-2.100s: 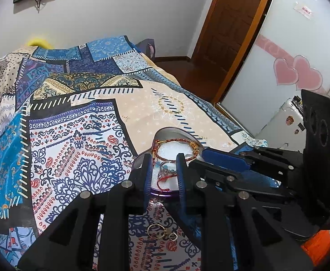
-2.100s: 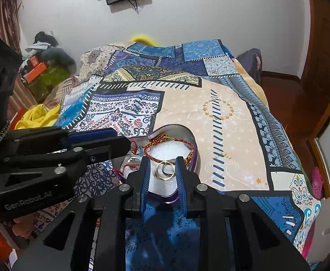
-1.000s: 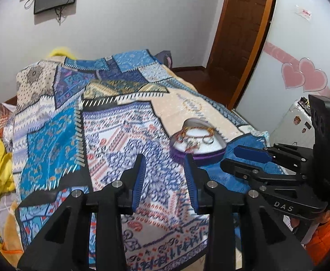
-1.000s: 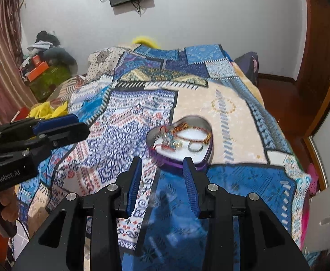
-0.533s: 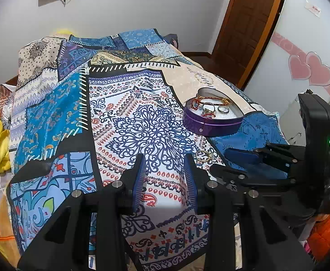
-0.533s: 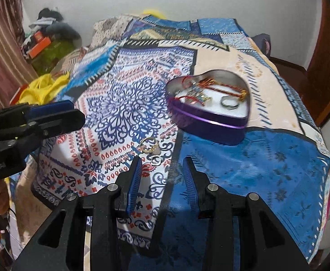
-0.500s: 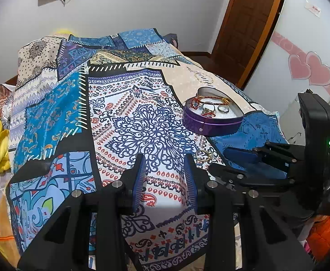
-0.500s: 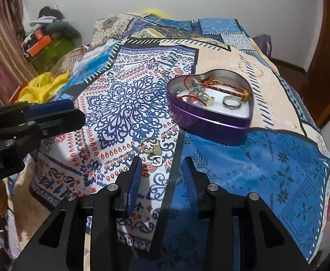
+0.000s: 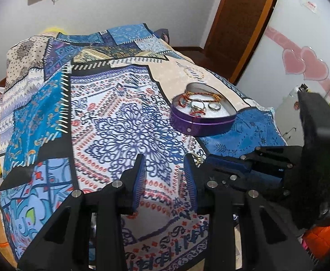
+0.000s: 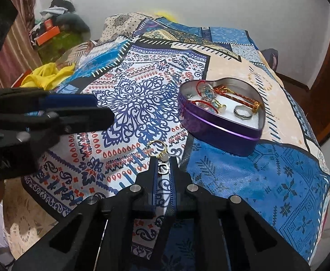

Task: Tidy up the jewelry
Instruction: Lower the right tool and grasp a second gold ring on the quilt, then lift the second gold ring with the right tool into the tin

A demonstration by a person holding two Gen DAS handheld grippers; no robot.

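Observation:
A purple heart-shaped tin [image 10: 221, 126] sits on the patterned bedspread and holds red cord bracelets [image 10: 232, 96] and a silver ring [image 10: 242, 113]; it also shows in the left wrist view [image 9: 202, 125]. A gold ring [image 10: 156, 147] and a small silver ring [image 10: 163, 166] lie on the bedspread. My right gripper [image 10: 163, 161] is low over them, its jaws narrowed around the silver ring. My left gripper [image 9: 163, 167] is open and empty above the bedspread. The right gripper shows at the right of the left wrist view [image 9: 223, 164], hiding most of the loose rings.
The bed's near edge [image 10: 59, 205] drops off just before the grippers. A yellow cloth [image 10: 47, 74] and clutter lie to the far left. A brown door [image 9: 239, 22] and a white cabinet with pink hearts [image 9: 305, 65] stand to the right.
My right gripper has moved down and forward onto the loose rings and its jaws have narrowed around the small silver one. The left gripper has stayed open and barely shifted.

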